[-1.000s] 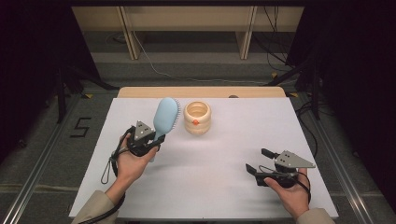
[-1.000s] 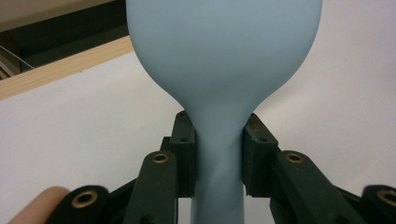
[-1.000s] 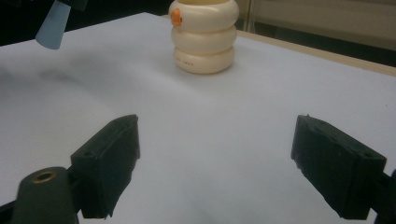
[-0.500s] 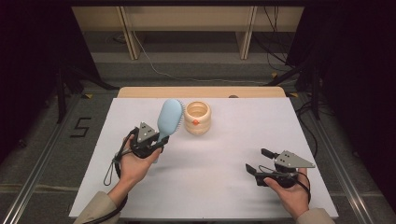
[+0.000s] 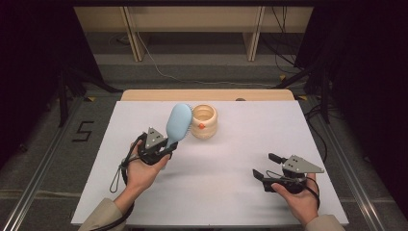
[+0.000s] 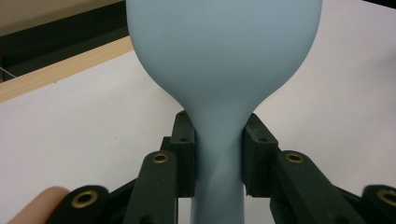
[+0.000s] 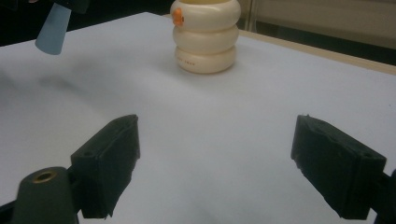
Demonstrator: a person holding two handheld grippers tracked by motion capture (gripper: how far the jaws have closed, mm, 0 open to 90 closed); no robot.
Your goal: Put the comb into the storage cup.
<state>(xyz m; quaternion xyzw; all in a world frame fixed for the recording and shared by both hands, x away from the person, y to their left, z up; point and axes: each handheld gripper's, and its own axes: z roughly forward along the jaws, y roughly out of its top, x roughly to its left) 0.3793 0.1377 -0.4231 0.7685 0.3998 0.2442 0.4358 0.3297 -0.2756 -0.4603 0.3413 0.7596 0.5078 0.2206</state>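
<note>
A light blue hairbrush [image 5: 178, 123] is held off the table with its head up, leaning toward a cream ribbed holder [image 5: 203, 122] with an orange mark. My left gripper [image 5: 161, 150] is shut on the brush's narrow handle [image 6: 217, 154], both pads pressing its sides. The handle's lower end [image 7: 53, 24] hangs above the table in the right gripper view, left of the holder [image 7: 205, 35]. My right gripper [image 5: 267, 166] rests low near the table's front right, open, with nothing between its pads [image 7: 112, 158].
The white table top [image 5: 240, 144] has a wooden strip [image 5: 207, 95] along its far edge. Beyond it stand shelf legs and cables on a grey floor. A person's forearms come in from the bottom.
The brush and my left gripper have shifted slightly right, bringing the brush head closer to the holder. My right gripper has stayed put.
</note>
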